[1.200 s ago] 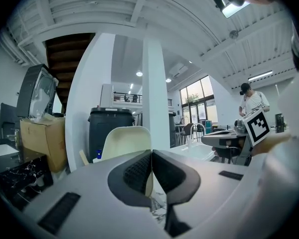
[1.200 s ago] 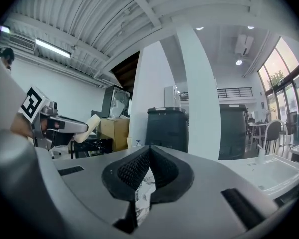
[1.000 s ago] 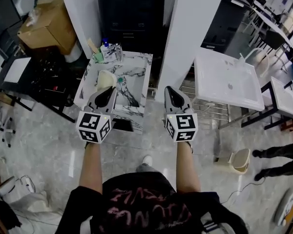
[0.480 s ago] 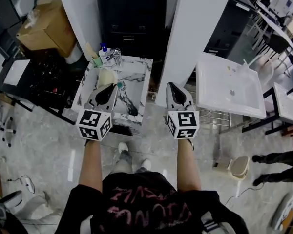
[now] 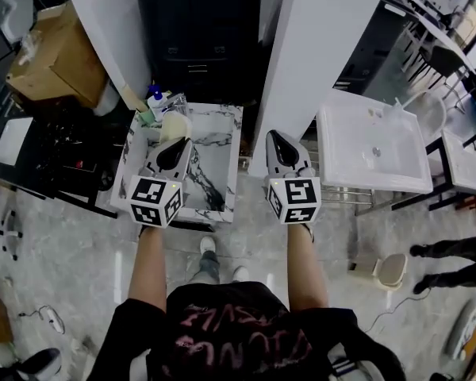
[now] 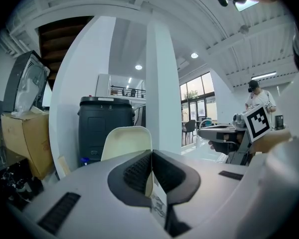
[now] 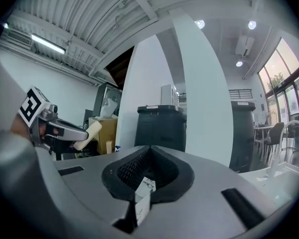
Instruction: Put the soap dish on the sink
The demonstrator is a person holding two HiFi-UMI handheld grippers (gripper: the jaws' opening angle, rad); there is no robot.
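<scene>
A cream soap dish (image 5: 174,125) is held in my left gripper (image 5: 177,143), which is shut on its edge. In the head view it hangs over the back left part of a marble-patterned sink (image 5: 214,145), close to the faucet (image 5: 180,101). In the left gripper view the soap dish (image 6: 125,141) stands upright beyond the left gripper (image 6: 151,156). My right gripper (image 5: 278,141) is shut on nothing, to the right of the marble sink and in front of a white column (image 5: 317,46). In the right gripper view the right gripper (image 7: 149,151) is shut, and the soap dish (image 7: 87,132) shows at the far left.
A blue-capped bottle (image 5: 154,96) stands at the sink's back left corner. A black cabinet (image 5: 198,30) is behind the sink, a cardboard box (image 5: 51,54) to its left. A white basin (image 5: 373,141) on a rack sits to the right, a small bin (image 5: 385,270) below it.
I have stepped closer to the marble sink. The left gripper with the soap dish has moved towards the sink's back left corner. The right gripper stays beside it, still shut.
</scene>
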